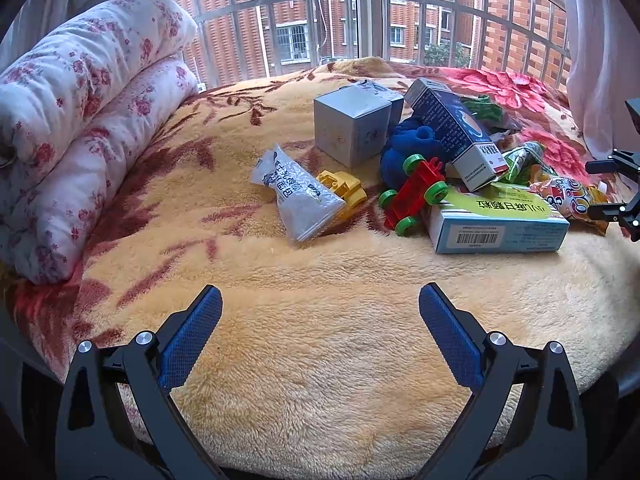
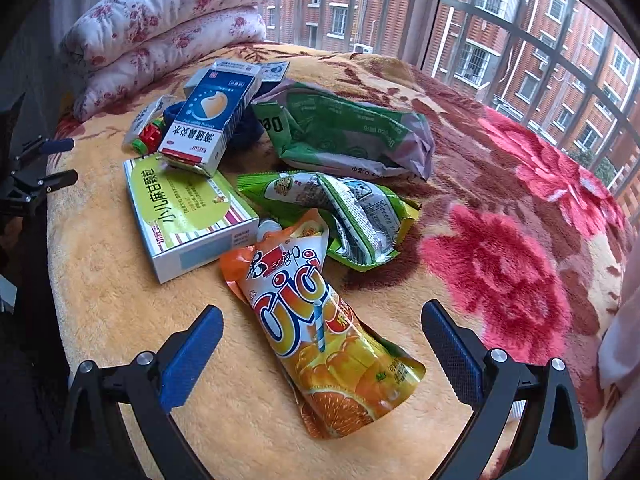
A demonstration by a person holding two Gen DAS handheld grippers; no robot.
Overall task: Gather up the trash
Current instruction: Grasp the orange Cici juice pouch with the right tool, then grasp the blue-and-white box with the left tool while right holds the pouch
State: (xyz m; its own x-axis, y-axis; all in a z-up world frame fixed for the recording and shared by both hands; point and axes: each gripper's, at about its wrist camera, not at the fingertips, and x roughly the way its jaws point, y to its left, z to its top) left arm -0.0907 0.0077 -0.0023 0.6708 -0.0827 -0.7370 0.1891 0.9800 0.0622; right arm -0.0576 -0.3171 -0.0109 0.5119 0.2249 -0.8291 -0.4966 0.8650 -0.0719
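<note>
Trash lies in a heap on a blanket-covered bed point(image 1: 320, 340). An orange juice pouch point(image 2: 320, 320) lies flat between the open fingers of my right gripper point(image 2: 322, 320), which is empty. Behind it lie green snack wrappers point(image 2: 360, 216), a large green bag point(image 2: 348, 132), a green-and-white medicine box point(image 2: 184, 212) and a blue-and-white box point(image 2: 212, 116). My left gripper point(image 1: 320, 300) is open and empty over bare blanket. Ahead of it lie a silver wrapper point(image 1: 296, 196) and a grey cube box point(image 1: 350, 128).
Toys sit among the trash: a red car with green wheels point(image 1: 414, 192), a yellow toy point(image 1: 348, 192) and a blue plush thing point(image 1: 404, 148). Rolled floral quilts point(image 1: 80, 120) line the left side. A barred window point(image 1: 360, 8) is behind the bed.
</note>
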